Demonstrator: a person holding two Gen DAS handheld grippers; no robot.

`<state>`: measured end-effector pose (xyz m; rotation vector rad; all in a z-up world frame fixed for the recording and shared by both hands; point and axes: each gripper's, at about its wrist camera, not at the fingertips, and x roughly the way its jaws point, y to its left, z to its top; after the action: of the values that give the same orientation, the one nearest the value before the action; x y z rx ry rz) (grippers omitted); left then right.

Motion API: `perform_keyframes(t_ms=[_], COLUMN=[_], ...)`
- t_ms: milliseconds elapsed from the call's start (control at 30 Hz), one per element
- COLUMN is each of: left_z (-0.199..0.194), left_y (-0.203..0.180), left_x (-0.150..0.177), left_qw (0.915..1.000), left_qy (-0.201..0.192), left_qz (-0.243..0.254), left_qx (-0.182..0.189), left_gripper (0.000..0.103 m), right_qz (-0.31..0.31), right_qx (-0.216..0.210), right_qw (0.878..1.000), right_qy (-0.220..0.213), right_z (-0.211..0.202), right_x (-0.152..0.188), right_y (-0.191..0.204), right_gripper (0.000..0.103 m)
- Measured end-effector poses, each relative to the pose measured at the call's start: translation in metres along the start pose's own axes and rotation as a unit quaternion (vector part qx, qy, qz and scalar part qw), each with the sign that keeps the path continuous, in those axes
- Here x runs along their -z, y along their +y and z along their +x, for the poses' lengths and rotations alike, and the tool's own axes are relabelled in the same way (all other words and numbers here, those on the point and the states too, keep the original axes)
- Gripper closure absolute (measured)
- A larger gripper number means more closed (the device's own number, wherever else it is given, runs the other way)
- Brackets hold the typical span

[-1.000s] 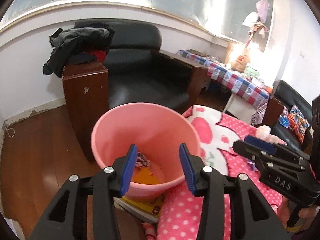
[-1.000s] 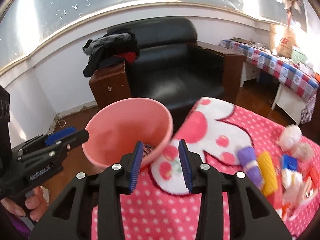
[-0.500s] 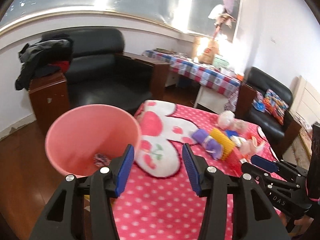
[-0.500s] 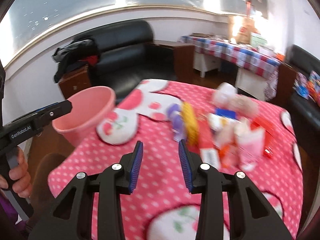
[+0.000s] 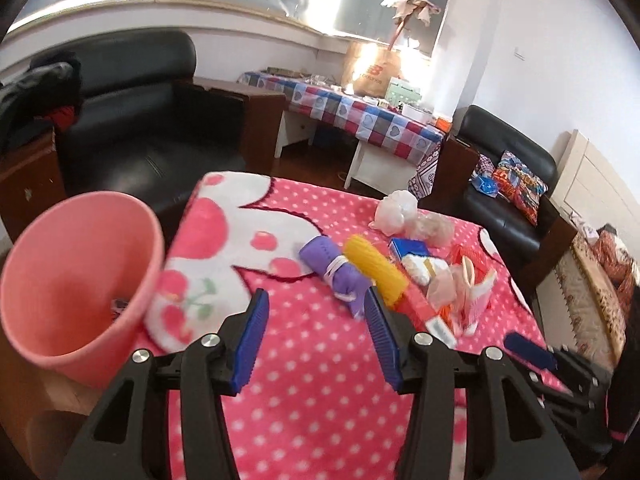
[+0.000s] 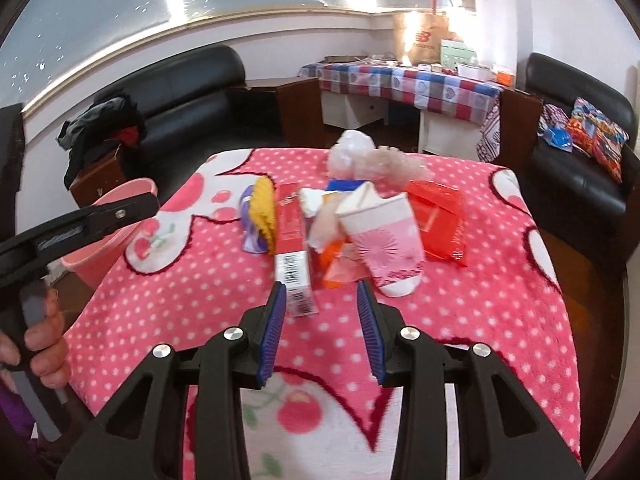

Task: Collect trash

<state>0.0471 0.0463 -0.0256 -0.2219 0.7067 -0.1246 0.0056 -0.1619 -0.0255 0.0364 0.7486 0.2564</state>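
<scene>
A pink bucket (image 5: 76,280) stands at the table's left edge with a little trash in its bottom; it also shows in the right wrist view (image 6: 108,236). A pile of trash lies on the pink dotted blanket (image 6: 500,280): a pink-and-white paper cup (image 6: 384,240), a red carton (image 6: 292,244), a red plastic wrapper (image 6: 440,216), a purple roll (image 5: 336,272) and a yellow roll (image 5: 376,268). My left gripper (image 5: 316,308) is open and empty, just short of the purple roll. My right gripper (image 6: 322,296) is open and empty, just short of the carton and cup.
A black armchair (image 5: 132,120) with clothes on its arm stands behind the bucket. A checked-cloth table (image 6: 404,80) with boxes is at the back. A black sofa (image 6: 580,152) with coloured cushions is to the right. White and clear crumpled bags (image 6: 360,152) lie at the blanket's far edge.
Both grippers have swung right, away from the bucket and over the blanket toward the trash pile. Both stay open and empty.
</scene>
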Motion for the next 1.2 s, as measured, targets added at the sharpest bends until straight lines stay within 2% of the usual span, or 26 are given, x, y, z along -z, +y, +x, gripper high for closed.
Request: perform_keyframes(t_ms=[133, 200, 267, 400, 600, 667, 700, 767, 967, 1033, 1067, 1200], left_z=[0.033, 0.042, 0.047, 0.057, 0.080, 0.087, 0.089, 0.089, 0.063, 0.050, 0.045, 0.029], left_y=[0.001, 0.001, -0.006, -0.038, -0.061, -0.062, -0.061, -0.059, -0.053, -0.050, -0.049, -0.047], left_x=[-0.011, -0.015, -0.018, -0.022, -0.020, -0.021, -0.021, -0.021, -0.023, -0.025, -0.025, -0.025], left_qw=[0.9980, 0.9948, 0.9928, 0.9950, 0.9969, 0.9966, 0.9965, 0.9966, 0.9983, 0.9983, 0.9983, 0.9981], left_qy=[0.042, 0.056, 0.062, 0.060, 0.072, 0.078, 0.079, 0.077, 0.039, 0.023, 0.017, 0.003], left_qz=[-0.045, -0.075, -0.084, -0.044, -0.001, 0.001, 0.003, 0.003, 0.008, 0.008, 0.010, 0.018], left_qx=[0.019, 0.040, 0.058, 0.066, 0.032, 0.027, 0.026, 0.028, 0.043, 0.052, 0.054, 0.058], left_gripper=[0.065, 0.065, 0.065, 0.068, 0.069, 0.085, 0.089, 0.094, 0.095, 0.095, 0.095, 0.095], right_qz=[0.013, 0.018, 0.022, 0.038, 0.057, 0.065, 0.069, 0.080, 0.118, 0.130, 0.137, 0.159], right_qx=[0.008, 0.011, 0.017, 0.021, 0.033, 0.034, 0.035, 0.036, 0.021, 0.011, 0.008, -0.003], right_qw=[1.000, 1.000, 1.000, 0.999, 0.998, 0.997, 0.997, 0.996, 0.993, 0.991, 0.991, 0.987], right_qy=[-0.004, -0.005, -0.006, -0.008, -0.012, -0.012, -0.013, -0.014, -0.002, 0.008, 0.011, 0.031], right_z=[0.000, 0.000, 0.001, 0.005, 0.007, 0.008, 0.008, 0.011, 0.028, 0.039, 0.046, 0.073], right_x=[0.001, 0.001, 0.002, 0.000, -0.004, -0.005, -0.006, -0.009, -0.022, -0.027, -0.030, -0.039], right_y=[-0.017, -0.023, -0.030, -0.045, -0.070, -0.079, -0.083, -0.093, -0.119, -0.125, -0.128, -0.138], right_gripper=[0.066, 0.066, 0.066, 0.066, 0.066, 0.066, 0.066, 0.066, 0.066, 0.060, 0.052, 0.050])
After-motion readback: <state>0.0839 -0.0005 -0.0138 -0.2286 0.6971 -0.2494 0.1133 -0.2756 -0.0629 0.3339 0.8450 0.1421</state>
